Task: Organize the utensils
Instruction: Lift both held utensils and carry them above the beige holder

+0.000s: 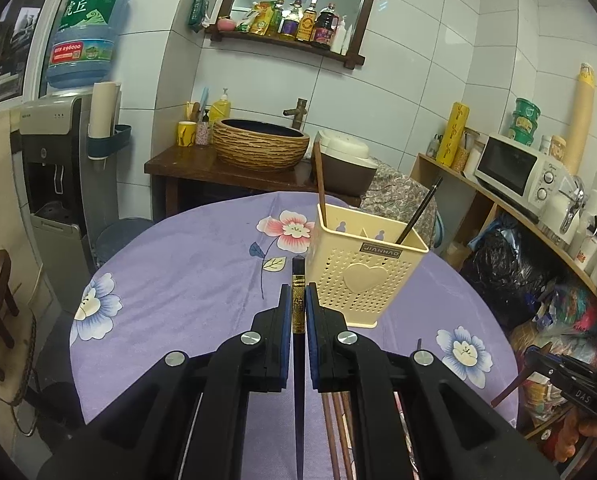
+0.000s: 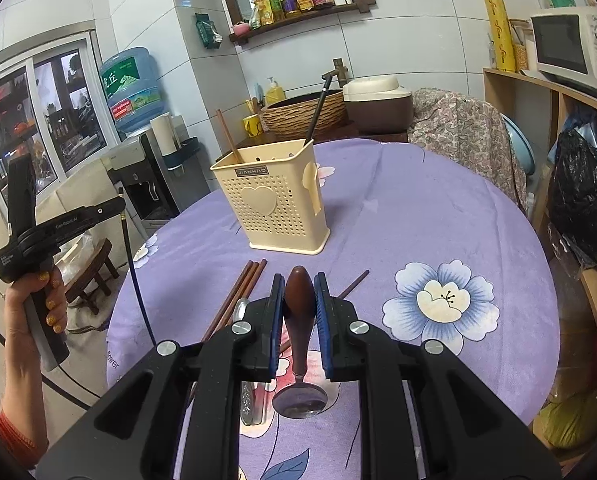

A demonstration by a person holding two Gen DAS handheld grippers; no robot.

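Left wrist view, left claw clamped on black chopstick, right claw gripping spoon, seemingly wooden-handled.

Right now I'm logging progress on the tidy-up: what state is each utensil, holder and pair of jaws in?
Left gripper: jaws shut on black chopstick, lifted.
Right gripper: jaws shut on spoon, wooden handle, bowl hanging down.
Utensil holder: upright, one brown and one black chopstick inside.
Brown chopsticks: lying on table.
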